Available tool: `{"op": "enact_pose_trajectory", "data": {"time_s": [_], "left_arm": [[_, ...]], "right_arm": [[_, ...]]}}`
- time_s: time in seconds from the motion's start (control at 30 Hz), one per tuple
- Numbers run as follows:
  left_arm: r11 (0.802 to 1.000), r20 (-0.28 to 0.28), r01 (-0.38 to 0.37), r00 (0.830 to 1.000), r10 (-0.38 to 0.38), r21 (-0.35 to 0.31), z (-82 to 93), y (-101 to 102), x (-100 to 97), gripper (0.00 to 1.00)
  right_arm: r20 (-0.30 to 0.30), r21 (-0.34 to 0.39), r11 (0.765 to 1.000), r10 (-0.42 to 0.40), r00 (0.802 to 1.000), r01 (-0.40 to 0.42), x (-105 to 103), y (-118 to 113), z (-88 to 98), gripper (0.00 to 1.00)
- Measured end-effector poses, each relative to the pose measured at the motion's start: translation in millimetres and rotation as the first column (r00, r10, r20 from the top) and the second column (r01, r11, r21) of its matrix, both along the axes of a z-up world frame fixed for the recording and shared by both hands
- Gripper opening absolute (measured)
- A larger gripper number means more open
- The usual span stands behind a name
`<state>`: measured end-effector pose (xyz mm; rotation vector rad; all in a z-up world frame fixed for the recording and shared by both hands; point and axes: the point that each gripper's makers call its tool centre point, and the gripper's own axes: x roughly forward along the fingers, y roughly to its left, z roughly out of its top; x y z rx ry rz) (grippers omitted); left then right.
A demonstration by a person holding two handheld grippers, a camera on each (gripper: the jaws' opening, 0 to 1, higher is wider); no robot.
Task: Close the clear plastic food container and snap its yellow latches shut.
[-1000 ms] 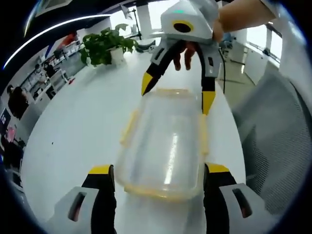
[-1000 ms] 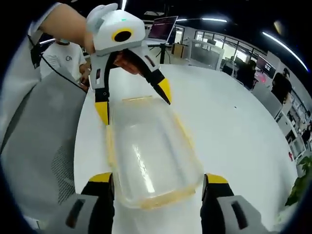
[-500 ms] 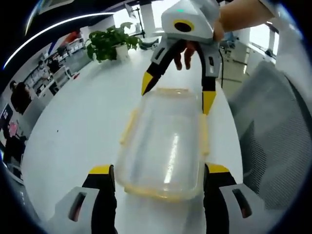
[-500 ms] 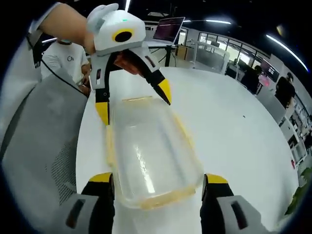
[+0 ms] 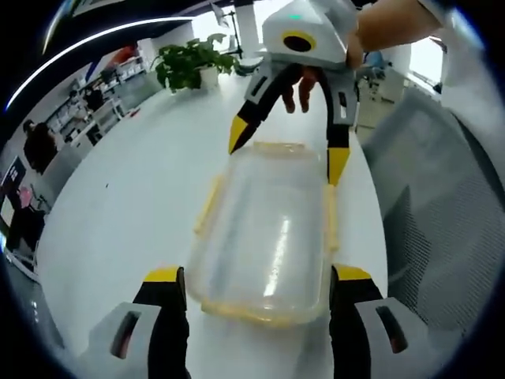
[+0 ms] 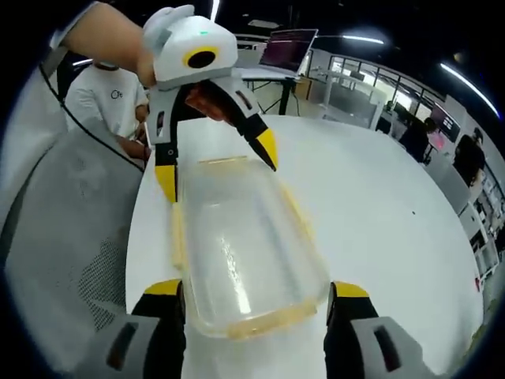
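Clear plastic container (image 5: 264, 229), lid on, sits on white desk (image 5: 134, 205), centre of left gripper view, running from lower centre up toward upper centre. Yellow latches along its edges: left side latch (image 5: 207, 207), right side latch (image 5: 329, 225), near end latch (image 5: 256, 312); cannot tell if they are snapped down. Left tongs (image 5: 256, 276) at bottom of frame, yellow-tipped jaws spread wide on either side of the container's near end, close to its corners, contact not clear. Right tongs (image 5: 284, 150) at upper centre of same view, also spread open, tips at the far end corners of the container, held by a hand (image 5: 304, 87).

Right gripper view: same container (image 6: 237, 245) in centre frame, long axis going from bottom to upper left. Right tongs (image 6: 254, 288) at bottom, jaws apart flanking the near end. Left tongs (image 6: 217, 162) at upper left, open, tips by the far corners. Grey mesh chair (image 6: 63, 237) at left of frame beside desk. Potted plant (image 5: 189, 63) at upper left of left gripper view, far down the desk. Laptop screen (image 6: 288, 47) at top centre of right gripper view.
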<state>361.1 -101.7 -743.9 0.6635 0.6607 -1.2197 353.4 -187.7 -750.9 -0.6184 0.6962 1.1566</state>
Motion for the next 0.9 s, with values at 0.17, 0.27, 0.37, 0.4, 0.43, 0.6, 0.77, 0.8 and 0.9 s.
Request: {"op": "enact_pose_trajectory", "data": {"time_s": [0.17, 0.27, 0.37, 0.4, 0.43, 0.6, 0.77, 0.8, 0.9], "left_arm": [[1.0, -0.001, 0.007, 1.0, -0.007, -0.007, -0.5, 3.3, 5.7, 0.71], [1.0, 0.001, 0.017, 1.0, -0.017, -0.006, -0.3, 2.4, 13.2, 0.71], [1.0, 0.004, 0.029, 1.0, -0.029, -0.002, -0.7, 1.1, 25.0, 0.71], [1.0, 0.005, 0.031, 1.0, -0.031, -0.002, -0.6, 0.7, 28.1, 0.71], [1.0, 0.005, 0.031, 1.0, -0.031, -0.002, -0.4, 0.1, 31.0, 0.71], [0.999, 0.011, 0.04, 0.999, -0.04, -0.002, 0.7, -3.2, 47.8, 0.71], [0.997, 0.015, 0.074, 0.997, -0.074, 0.015, 0.0, -8.9, 58.1, 0.71], [0.997, 0.014, 0.077, 0.997, -0.077, 0.016, 0.0, -10.0, 59.6, 0.71], [0.997, 0.014, 0.079, 0.997, -0.079, 0.015, 0.0, -11.7, 68.7, 0.71]], "right_arm": [[0.0, -0.004, 1.0, 0.001, 1.0, -0.001, 5.2, 3.9, -0.4, 0.72], [0.002, -0.001, 1.0, -0.006, 1.0, 0.006, 12.6, 3.5, -0.5, 0.72], [0.002, -0.008, 1.0, -0.013, 1.0, 0.013, 24.1, 2.6, -1.1, 0.72], [0.003, -0.009, 1.0, -0.014, 1.0, 0.014, 26.8, 2.5, -0.7, 0.72], [0.002, -0.01, 1.0, -0.015, 1.0, 0.015, 29.7, 2.2, -0.5, 0.72], [0.008, -0.013, 1.0, -0.016, 1.0, 0.016, 47.8, 0.1, -0.9, 0.72], [0.014, -0.035, 0.999, 0.003, 1.0, -0.002, 62.3, -0.6, -1.5, 0.73], [0.015, -0.04, 0.999, 0.005, 1.0, -0.004, 64.8, -0.8, -2.0, 0.73], [0.028, -0.054, 0.999, 0.001, 1.0, 0.001, 73.9, -2.9, -3.5, 0.73]]}}
